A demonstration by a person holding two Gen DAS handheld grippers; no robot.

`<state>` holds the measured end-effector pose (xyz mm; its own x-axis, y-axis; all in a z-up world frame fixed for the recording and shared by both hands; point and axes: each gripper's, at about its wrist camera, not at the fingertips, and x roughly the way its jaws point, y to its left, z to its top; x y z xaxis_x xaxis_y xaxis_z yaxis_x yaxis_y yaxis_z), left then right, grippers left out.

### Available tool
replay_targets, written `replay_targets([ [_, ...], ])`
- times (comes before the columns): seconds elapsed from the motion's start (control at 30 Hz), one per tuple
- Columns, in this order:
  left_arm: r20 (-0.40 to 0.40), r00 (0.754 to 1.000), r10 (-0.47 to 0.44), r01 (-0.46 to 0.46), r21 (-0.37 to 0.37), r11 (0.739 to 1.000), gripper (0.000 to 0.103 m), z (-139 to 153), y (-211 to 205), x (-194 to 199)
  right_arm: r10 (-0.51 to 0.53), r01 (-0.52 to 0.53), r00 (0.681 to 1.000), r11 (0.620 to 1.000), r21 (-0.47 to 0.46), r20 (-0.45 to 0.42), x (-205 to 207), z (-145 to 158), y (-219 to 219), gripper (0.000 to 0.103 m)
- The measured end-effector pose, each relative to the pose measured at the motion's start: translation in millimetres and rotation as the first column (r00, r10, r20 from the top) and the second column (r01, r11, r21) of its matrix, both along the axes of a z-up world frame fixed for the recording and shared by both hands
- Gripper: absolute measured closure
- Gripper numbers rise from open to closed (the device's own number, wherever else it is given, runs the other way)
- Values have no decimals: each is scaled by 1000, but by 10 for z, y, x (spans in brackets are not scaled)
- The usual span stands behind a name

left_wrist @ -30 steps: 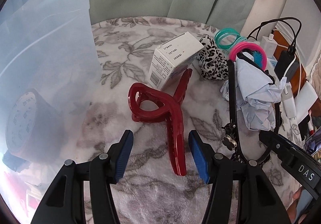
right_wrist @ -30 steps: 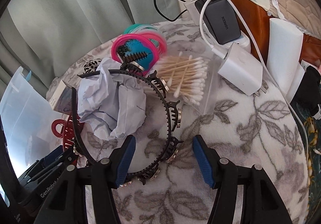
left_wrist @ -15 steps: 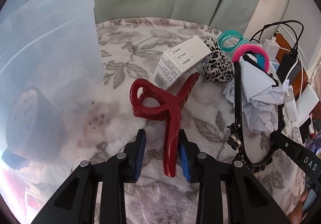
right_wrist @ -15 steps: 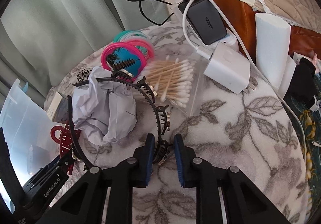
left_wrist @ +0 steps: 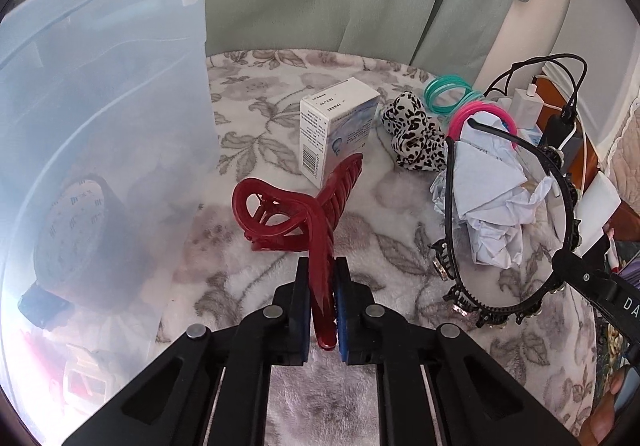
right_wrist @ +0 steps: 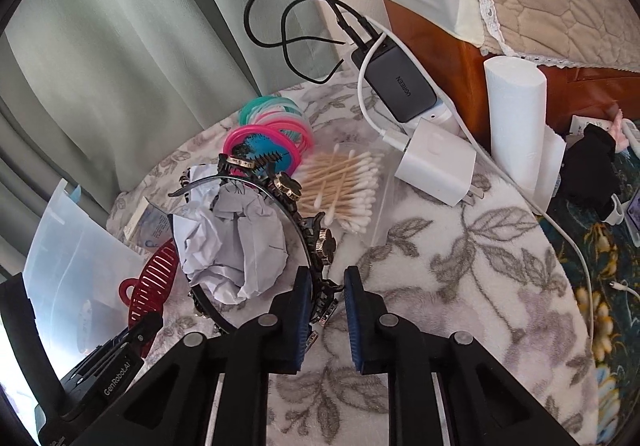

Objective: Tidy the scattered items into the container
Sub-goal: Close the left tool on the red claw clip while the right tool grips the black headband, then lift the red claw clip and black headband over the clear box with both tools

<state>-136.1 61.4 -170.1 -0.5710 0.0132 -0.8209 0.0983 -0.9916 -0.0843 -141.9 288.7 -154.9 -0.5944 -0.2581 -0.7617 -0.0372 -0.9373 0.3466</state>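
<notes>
My left gripper [left_wrist: 322,286] is shut on one arm of the dark red claw hair clip [left_wrist: 288,214], whose far end reaches toward a white box [left_wrist: 336,130]. The translucent plastic container [left_wrist: 120,86] stands close on the left with a tape roll [left_wrist: 76,242] inside. My right gripper [right_wrist: 326,286] is shut on the black jewelled headband [right_wrist: 316,242], which loops around a crumpled paper ball [right_wrist: 236,242]. The red clip [right_wrist: 152,278] and the container [right_wrist: 80,266] show at the right wrist view's lower left.
On the floral cloth lie a leopard scrunchie [left_wrist: 416,138], teal bands [left_wrist: 448,94], pink bands [right_wrist: 264,138] and bagged cotton swabs [right_wrist: 344,186]. A white charger [right_wrist: 436,162], a black power brick [right_wrist: 404,86], cables and a white roll [right_wrist: 516,126] crowd the right. Curtains hang behind.
Both grippers went from open to shut, the left on the red clip, the right on the headband. Both cameras have since risen and pulled back, and the headband now tilts up.
</notes>
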Motion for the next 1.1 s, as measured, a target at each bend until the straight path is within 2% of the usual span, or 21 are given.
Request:
replay_targets([
  [0.43,-79,997,-14,14,0,1000,93,304,5,104,-8,5,997,1000,-31,-83,345,430,178,85],
  [0.5,-94,995,-17,17,0,1000,93,339,-40,32,-11,8,995,999,-34,-98,363,507,129,85],
  [0.73,-149,988,-32,32,0,999,93,575,-85,190,-24,17,988,999,-46,-153,394,789,-93,85],
  [0.77,-158,987,-33,34,-1,999,93,613,-79,220,-25,18,987,999,-47,-161,284,747,-143,85],
  [1.1,-245,969,-42,43,1,999,93,971,-93,462,-25,12,969,998,-56,-246,546,1080,-110,85],
])
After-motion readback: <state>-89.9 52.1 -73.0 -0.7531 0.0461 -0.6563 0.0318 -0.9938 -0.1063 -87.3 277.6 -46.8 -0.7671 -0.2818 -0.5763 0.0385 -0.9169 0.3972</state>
